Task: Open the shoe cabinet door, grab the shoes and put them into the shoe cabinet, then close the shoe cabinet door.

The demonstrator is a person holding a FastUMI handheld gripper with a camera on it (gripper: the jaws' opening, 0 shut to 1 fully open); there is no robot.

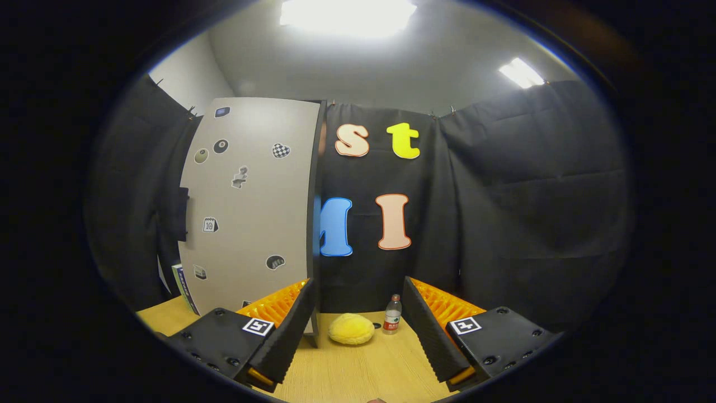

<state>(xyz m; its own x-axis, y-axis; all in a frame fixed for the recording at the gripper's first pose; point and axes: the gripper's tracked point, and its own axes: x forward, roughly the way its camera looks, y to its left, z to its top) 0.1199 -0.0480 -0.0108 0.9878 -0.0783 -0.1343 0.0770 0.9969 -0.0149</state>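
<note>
Tongs (358, 330) spread wide apart, gripping nothing, raised a little above wooden tabletop (358, 372) and aimed level toward the booth's back wall. Yellow plush slipper (351, 328) lying on the tabletop just ahead, in the gap between the two fingers (285, 330), nearer the left one, touching neither. Small plastic water bottle (392, 314) with a red label standing upright just beside the slipper on its right, slightly farther back, close to the inner face of the right finger. Tiny dark round object on the tabletop between slipper and bottle, too small to identify. Tall grey shoe cabinet door (251, 207) rising beyond the left finger, dotted with small stickers, its dark edge (314, 224) turned toward the slipper and reaching down to the tabletop just left of it; whether closed or swung open, hard to tell. Thin book-like item (183, 288) leaning at the cabinet's lower left corner. Black cloth (503, 212) draped all round as walls, white ceiling above with two bright light panels (347, 14).
</note>
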